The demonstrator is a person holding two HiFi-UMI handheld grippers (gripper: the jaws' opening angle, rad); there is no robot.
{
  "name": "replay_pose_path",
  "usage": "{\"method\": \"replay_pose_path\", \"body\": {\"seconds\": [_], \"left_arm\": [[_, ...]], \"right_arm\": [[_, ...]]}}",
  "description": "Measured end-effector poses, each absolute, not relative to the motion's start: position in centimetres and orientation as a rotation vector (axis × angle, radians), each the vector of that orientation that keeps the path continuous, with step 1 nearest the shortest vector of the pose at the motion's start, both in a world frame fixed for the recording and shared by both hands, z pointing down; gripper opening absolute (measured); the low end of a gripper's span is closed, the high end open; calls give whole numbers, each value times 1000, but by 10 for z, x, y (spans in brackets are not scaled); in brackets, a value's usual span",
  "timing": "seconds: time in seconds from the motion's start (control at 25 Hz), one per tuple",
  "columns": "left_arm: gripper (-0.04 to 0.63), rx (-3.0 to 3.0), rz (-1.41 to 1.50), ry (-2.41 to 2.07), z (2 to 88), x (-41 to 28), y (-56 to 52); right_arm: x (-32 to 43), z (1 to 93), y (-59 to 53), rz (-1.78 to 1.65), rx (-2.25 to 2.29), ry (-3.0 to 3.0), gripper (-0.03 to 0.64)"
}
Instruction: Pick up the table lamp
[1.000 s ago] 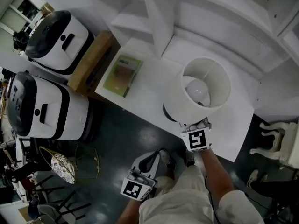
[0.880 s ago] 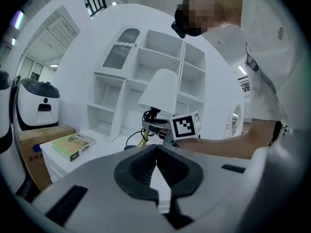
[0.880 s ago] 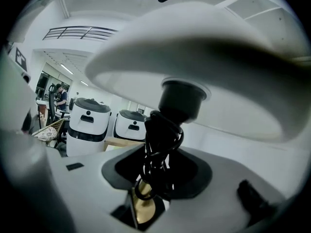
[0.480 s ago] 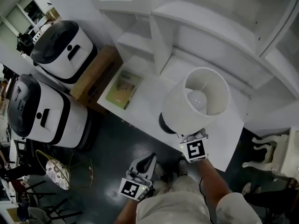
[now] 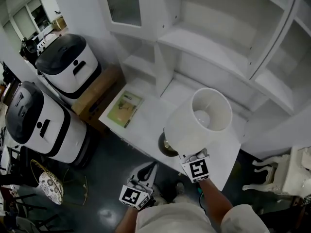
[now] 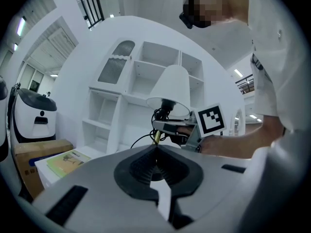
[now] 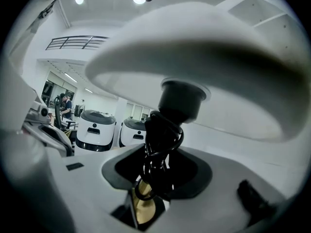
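The table lamp (image 5: 194, 125) has a wide white shade, a bulb inside, a brass stem wound with black cord and a dark round base (image 5: 166, 145). My right gripper (image 5: 190, 158) reaches in under the shade from the desk's front edge and is shut on the stem (image 7: 145, 205). In the left gripper view the lamp (image 6: 171, 85) and the right gripper (image 6: 167, 127) show straight ahead. My left gripper (image 5: 150, 168) hangs lower left, over the dark floor, apart from the lamp. Its jaws meet at the tip (image 6: 155, 148) with nothing between them.
A white desk (image 5: 146, 123) stands against a tall white shelving unit (image 5: 214, 38). A green book (image 5: 125, 109) lies on the desk's left end. Further left are a cardboard box (image 5: 99, 93) and two white-and-black machines (image 5: 70, 62) (image 5: 36, 123). A white chair (image 5: 286, 174) stands at right.
The right gripper has risen with the lamp in its grip, and the shade now sits higher against the shelves. The left gripper has risen too and stays shut and empty.
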State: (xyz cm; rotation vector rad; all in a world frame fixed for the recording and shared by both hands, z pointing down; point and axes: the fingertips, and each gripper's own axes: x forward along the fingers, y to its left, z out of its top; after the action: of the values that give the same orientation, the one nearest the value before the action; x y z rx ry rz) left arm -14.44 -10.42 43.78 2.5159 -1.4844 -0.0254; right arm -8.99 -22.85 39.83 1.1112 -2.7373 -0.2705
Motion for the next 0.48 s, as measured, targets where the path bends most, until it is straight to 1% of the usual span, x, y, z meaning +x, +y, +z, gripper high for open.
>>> {"method": "replay_pose_path", "body": {"seconds": [0.48], "left_arm": [[11, 2577, -38, -1444, 415, -103, -100]], "right_arm": [[-55, 380, -182, -257, 1088, -2784, 160]]}}
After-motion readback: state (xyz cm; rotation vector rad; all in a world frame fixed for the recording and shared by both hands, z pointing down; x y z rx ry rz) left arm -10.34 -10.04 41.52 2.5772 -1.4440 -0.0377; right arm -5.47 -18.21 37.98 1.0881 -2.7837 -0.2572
